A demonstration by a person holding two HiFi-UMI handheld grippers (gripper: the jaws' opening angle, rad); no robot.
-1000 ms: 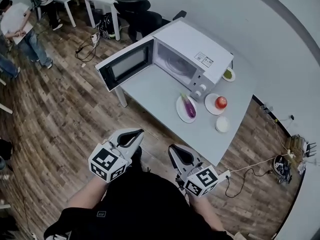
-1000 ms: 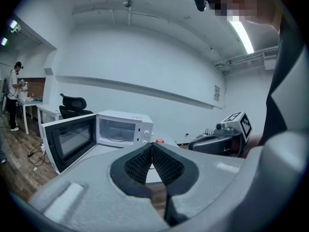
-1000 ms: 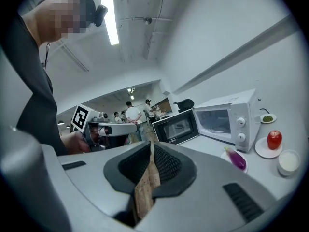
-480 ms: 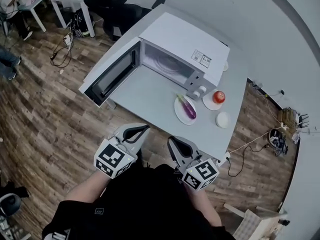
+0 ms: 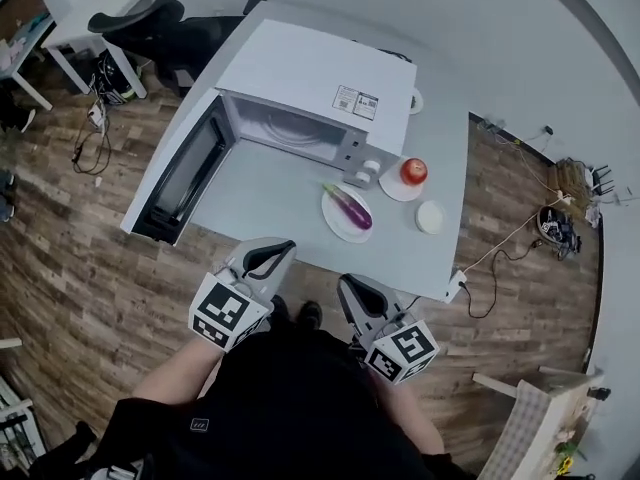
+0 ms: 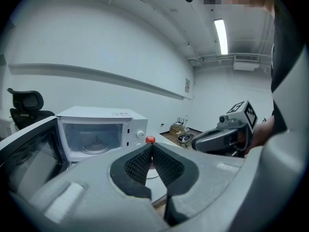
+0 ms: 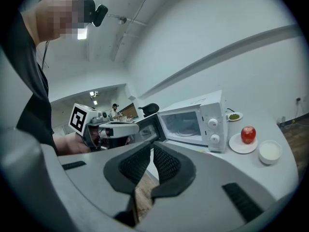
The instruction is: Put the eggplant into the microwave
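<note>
Microwave (image 5: 310,73) nearer, eggplant (image 5: 350,206) (head view), left fingers (image 6: 137,164) together

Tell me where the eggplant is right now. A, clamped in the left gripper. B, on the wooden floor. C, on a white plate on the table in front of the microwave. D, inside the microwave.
C: the head view shows the eggplant lying on the white plate on the table, in front of the open microwave.
</note>
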